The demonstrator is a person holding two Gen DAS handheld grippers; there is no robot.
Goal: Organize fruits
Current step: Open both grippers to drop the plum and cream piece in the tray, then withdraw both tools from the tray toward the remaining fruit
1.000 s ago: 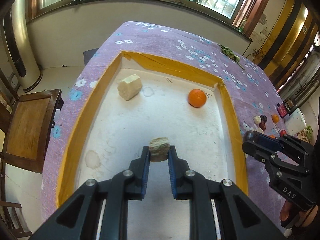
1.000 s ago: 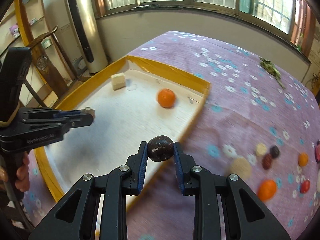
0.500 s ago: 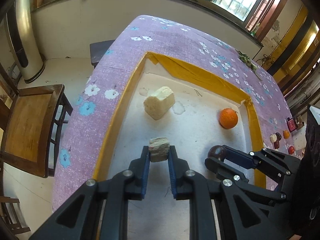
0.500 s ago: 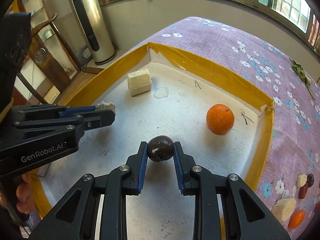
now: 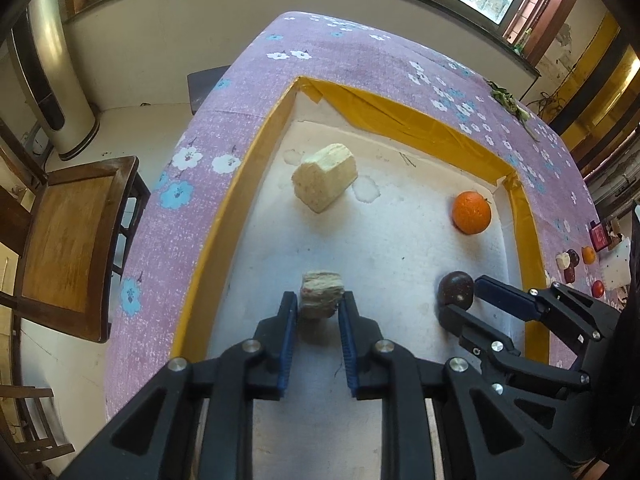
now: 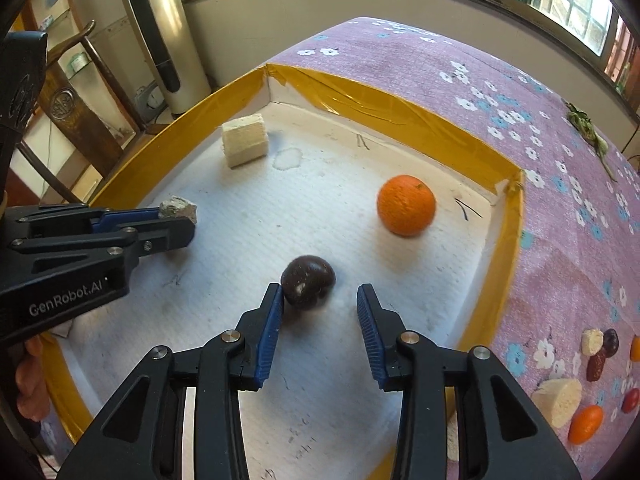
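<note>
Counting what's in the yellow-rimmed tray (image 6: 400,116): four items, one of each.
- 1 pale block (image 6: 245,140), far left corner area, resting on the white floor.
- 1 orange (image 6: 406,205), right side, near the right wall, not touching it.
- 1 dark round fruit (image 6: 308,287), on the floor in the middle-right, in front of the orange and well apart from it.
- 1 brown-grey chunk (image 5: 322,294), left side, well in front of the pale block.

Left gripper (image 5: 318,300): jaws have just been opening, but only barely. The chunk sits between the tips and both pads touch its sides. Its shadow falls on the floor below it, so it looks held slightly off the floor.

Right gripper (image 6: 319,288): jaws have just been opening and stand clearly apart. The dark fruit lies on the floor at the tips, against the left pad (image 6: 272,320), with a visible gap to the right pad. Not gripped.

Both grippers point steeply down into the tray, side by side, left one near the left wall.

Outside the tray, on the purple flowered cloth (image 6: 400,52), right side: a loose cluster (image 6: 596,364) of at least seven small pieces (2 pale, 2 orange, 3 dark or red); the picture edge cuts some off, so the count is a minimum. 1 green sprig (image 6: 584,120) farther back on the cloth.

1 wooden chair (image 5: 76,240) beside the table on the left.
</note>
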